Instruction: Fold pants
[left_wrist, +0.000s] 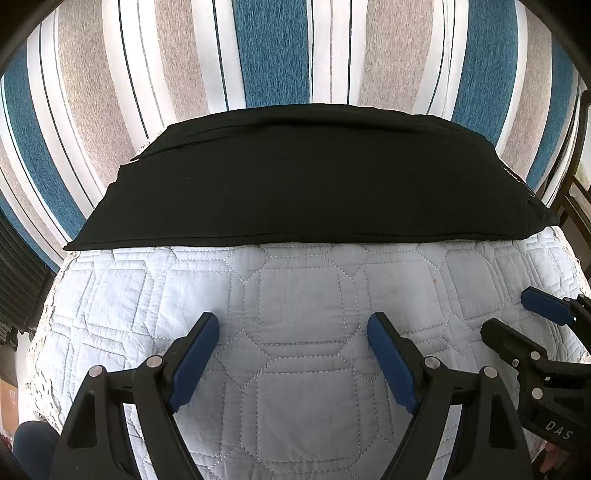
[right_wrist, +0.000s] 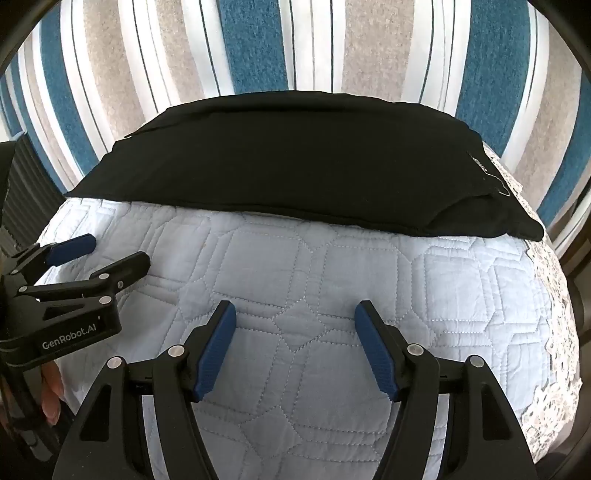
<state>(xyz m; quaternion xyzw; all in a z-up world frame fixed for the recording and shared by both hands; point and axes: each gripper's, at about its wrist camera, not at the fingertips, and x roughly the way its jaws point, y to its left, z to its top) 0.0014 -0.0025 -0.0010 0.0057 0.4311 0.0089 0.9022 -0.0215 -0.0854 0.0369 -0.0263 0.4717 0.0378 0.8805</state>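
1. A pair of black, soft knit fabric pants (left_wrist: 314, 184) lies as a long flat band across the far edge of a pale blue quilted bedspread (left_wrist: 295, 295); the pants look already folded lengthwise, with layered edges showing at the far left; behind them stands a blue, beige and white striped upholstered surface (left_wrist: 273, 51).
2. Handling, as a judgement: the cloth looks light, limp and not fragile; it should drape and sag when lifted, and stacked layers may slide apart; a pinch must catch every layer.
3. Where to take hold, as a judgement: the two near corners of one end, likely the right end (right_wrist: 517, 221) where a small label shows, so that end can be carried over to the other.
4. The left gripper (left_wrist: 293, 325) hovers over the near half of the bedspread; its blue-padded fingers (left_wrist: 195, 362) are spread wide and hold nothing.
5. The right gripper (right_wrist: 295, 314) sits just beside it, level and pointing at the pants; its fingers (right_wrist: 216, 350) are likewise spread and empty.
6. Both are apart from the pants.
7. White lace trim (right_wrist: 554, 332) edges the bedspread's right side.
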